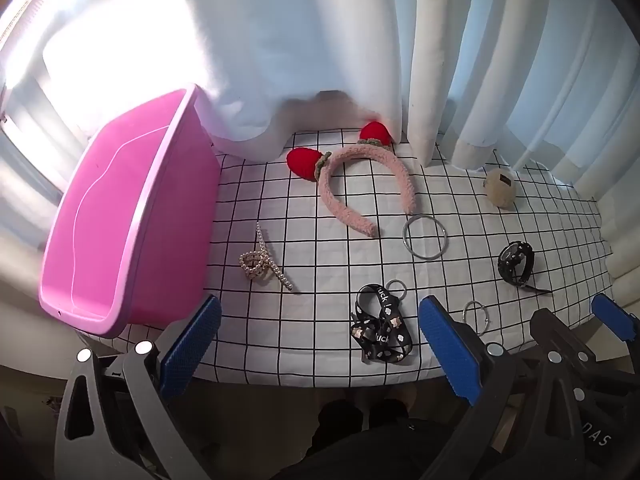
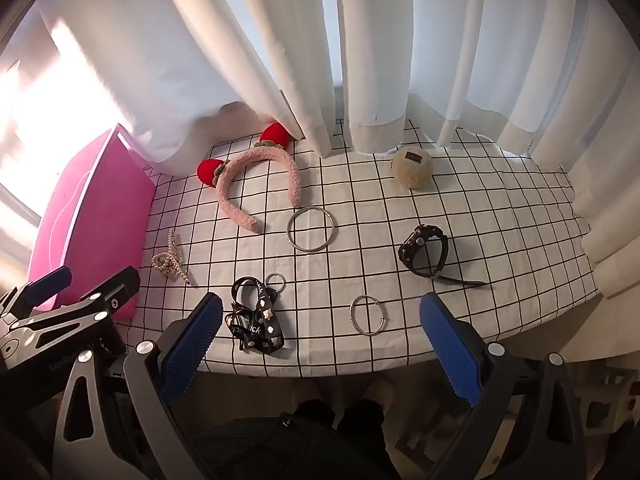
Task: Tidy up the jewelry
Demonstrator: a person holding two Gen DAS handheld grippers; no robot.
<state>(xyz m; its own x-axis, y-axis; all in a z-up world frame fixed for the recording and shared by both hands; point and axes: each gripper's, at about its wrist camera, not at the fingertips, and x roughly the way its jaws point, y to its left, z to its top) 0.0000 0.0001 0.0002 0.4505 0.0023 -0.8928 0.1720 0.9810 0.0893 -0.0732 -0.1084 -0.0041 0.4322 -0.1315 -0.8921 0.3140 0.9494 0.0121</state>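
I hold both tools above the near edge of the table (image 2: 500,240), and both are spread wide with nothing between the pads. The left gripper (image 1: 320,344) and the right gripper (image 2: 320,340) point down at the checked cloth, not touching any piece.

The jewelry is all loose on the cloth, ahead of my fingers. Just in front of the right gripper, between its two pads, lies the small hoop (image 2: 368,315). The black ribbon lanyard (image 2: 256,320) with its key ring sits close beside the left pad of that gripper. Further ahead are the silver bangle (image 2: 312,230), the pink headband (image 2: 256,188) with red strawberries, and the beige pom-pom (image 2: 413,168). The black watch (image 2: 424,252) is ahead and to the right. The pearl clip (image 1: 264,266) lies ahead of the left gripper, near the pink bin (image 1: 120,216), which stands beyond its left pad and looks empty.

I think several things can go wrong from here. The hoop and bangle are thin and flat, so the pads may slide over them or pinch the cloth instead, and a pulled cloth would drag the other pieces. The hoop is near the table edge, so a push toward me could send it to the floor. The lanyard loops may catch a pad or the key ring. The headband touches the curtain (image 2: 280,60), which may snag. Also my two tools are close together, so they could knock each other.
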